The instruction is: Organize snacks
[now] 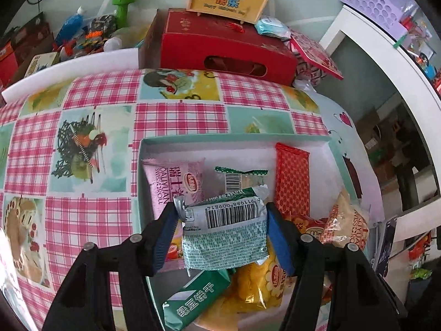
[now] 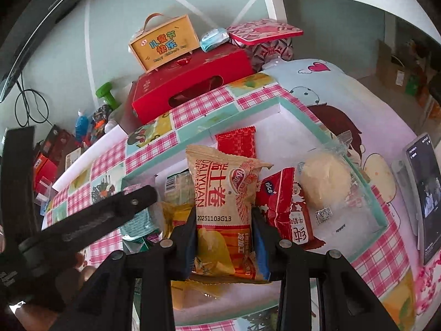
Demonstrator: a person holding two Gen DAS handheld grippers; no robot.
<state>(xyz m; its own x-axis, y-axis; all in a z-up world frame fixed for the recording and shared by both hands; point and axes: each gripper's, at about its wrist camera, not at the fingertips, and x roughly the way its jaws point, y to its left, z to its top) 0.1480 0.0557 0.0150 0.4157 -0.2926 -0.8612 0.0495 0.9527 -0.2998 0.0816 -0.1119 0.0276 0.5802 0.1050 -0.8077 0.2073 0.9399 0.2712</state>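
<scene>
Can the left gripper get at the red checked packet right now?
Probably not: the left gripper is shut on a green packet. The red checked packet lies uncovered in the box.

Yellow packet (image 1: 259, 284) mostly hidden under green-white pack (image 1: 224, 231); phone (image 2: 423, 193) cut by frame edge.

Glossy plastic snack wrappers (image 1: 224, 230), cardboard box (image 1: 234, 139)

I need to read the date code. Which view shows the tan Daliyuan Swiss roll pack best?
The right wrist view: the tan Swiss roll pack fills the centre, print facing the camera, 20251103G13 legible. The left wrist view shows only part of it at the right, obliquely.
</scene>
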